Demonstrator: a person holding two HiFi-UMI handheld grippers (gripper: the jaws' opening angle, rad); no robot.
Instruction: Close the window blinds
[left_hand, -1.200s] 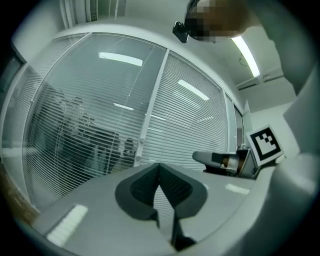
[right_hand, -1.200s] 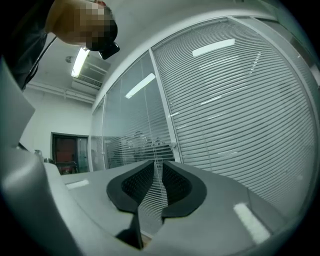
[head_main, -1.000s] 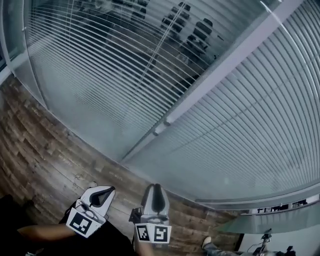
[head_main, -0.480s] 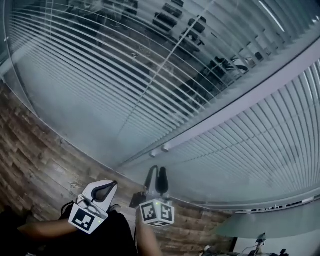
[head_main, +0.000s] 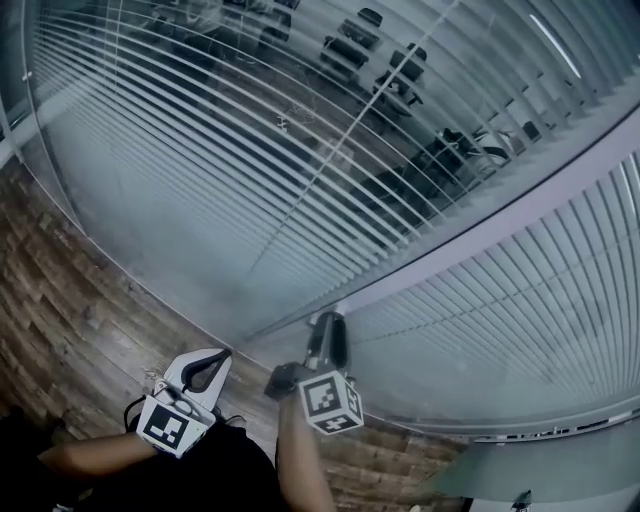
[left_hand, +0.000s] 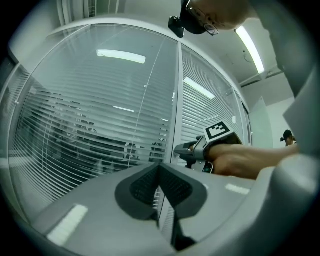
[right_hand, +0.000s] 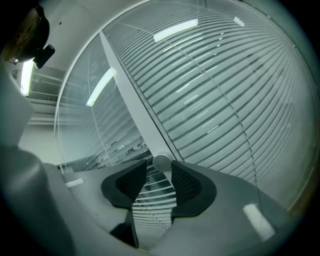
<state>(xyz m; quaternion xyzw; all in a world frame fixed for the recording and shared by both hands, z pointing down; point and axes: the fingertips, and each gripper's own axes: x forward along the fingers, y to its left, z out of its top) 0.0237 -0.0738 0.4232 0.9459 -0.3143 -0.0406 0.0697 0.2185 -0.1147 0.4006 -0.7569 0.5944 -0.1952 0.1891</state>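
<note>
Right gripper (head_main: 330, 322) is reaching level toward the small round white knob (right_hand: 161, 162), which is sitting on the pale grey upright frame (head_main: 520, 205) between the two glass panes. Its fingers are standing apart, having just been opening. The knob is showing right at their tips, between them, and the pads do not appear to be pressing on it.

Left gripper (left_hand: 160, 169) is hanging back beside it over the brown wooden plank floor (head_main: 70, 300), fingers closed together on nothing.

White slatted blinds in the left pane (head_main: 200, 150) are lying open: chairs and desks are showing through the gaps. White slatted blinds in the right pane (head_main: 520, 290) are looking close to shut.

Judging progress: early for the left pane. The knob is not yet gripped; taking it and turning it is remaining.
</note>
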